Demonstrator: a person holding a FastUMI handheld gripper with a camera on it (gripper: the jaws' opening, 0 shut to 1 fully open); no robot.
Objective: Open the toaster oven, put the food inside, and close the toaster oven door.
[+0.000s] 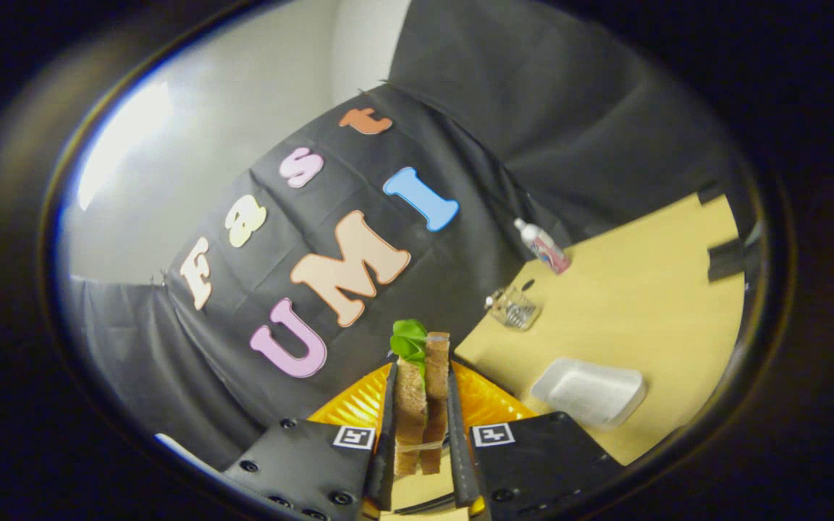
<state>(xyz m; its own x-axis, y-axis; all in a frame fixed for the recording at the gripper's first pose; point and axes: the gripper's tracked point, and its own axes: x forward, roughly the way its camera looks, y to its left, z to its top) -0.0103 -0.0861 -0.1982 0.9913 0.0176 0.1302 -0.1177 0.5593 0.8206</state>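
The sandwich [420, 405], two slices of brown bread with a green leaf [410, 340] sticking out at its far end, stands on edge between the two fingers of the gripper [423, 423]. Its long axis runs straight along the fingers, pointing forward and away from the tool, and the leafy end reaches well past the fingertips. Both fingers press flat against the outer faces of the slices, one on each side, so the tool is pinching the sandwich with only the bread's thickness between them.

Directly under the sandwich and the fingers lies an orange plate [348, 412] with a ribbed rim, showing on both sides of the fingers. Whether the bread's lower edge touches the plate cannot be told.

The plate sits on a tan table [649, 304] that stretches ahead and to the right of the tool. On it, just right of the fingers, lies a shallow white tray [591, 391]. Farther ahead on the right stands a small clear glass container [515, 307], and beyond that a white bottle [544, 246] with a pinkish label, near the black cloth wall [243, 347].
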